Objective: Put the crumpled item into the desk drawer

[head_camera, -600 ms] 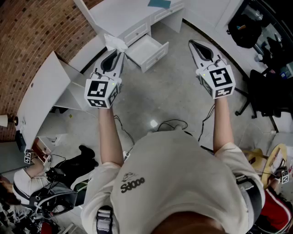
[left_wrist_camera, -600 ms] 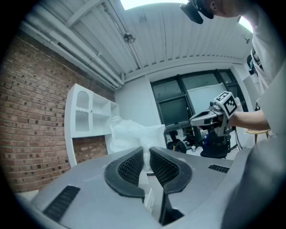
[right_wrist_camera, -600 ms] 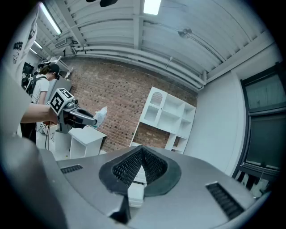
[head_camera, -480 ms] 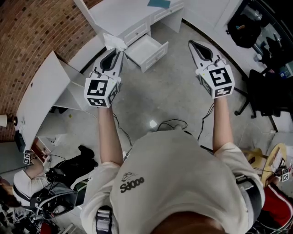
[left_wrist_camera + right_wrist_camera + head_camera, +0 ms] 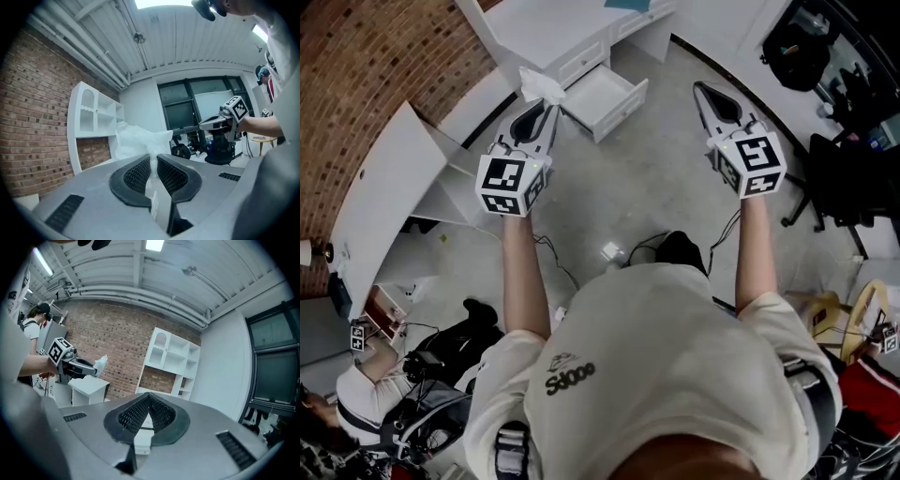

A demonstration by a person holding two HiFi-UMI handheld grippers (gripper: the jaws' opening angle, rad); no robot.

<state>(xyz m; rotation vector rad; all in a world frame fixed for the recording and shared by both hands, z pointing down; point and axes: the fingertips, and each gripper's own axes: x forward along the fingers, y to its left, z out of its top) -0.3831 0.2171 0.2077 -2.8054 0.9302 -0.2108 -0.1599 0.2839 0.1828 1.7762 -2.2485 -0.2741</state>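
Seen from the head view, a grey floor (image 5: 647, 187) fills the middle of the scene, bounded at upper left by a brick wall (image 5: 366, 66). A white desk (image 5: 534, 28) stands along the top edge, and a white shelf unit (image 5: 384, 187) stands against the wall at left. The person (image 5: 656, 366), in a pale shirt, occupies the lower half with both forearms stretched forward. One desk drawer (image 5: 605, 94) is pulled out, its inside bare and white. The left gripper (image 5: 551, 105) points toward the desk, with its marker cube (image 5: 511, 185) nearest the wrist. Its jaws stand narrowly apart and are clamped on the crumpled item (image 5: 539, 86), a white, thin, rumpled wad that bulges out beyond the jaw tips. This item is held in the air, just left of the open drawer and against the desk front in the head view, so it is not inside the drawer. The right gripper (image 5: 697, 87) is held to the right of the drawer, well apart from the left one. Its jaws are closed tip to tip with nothing between them.
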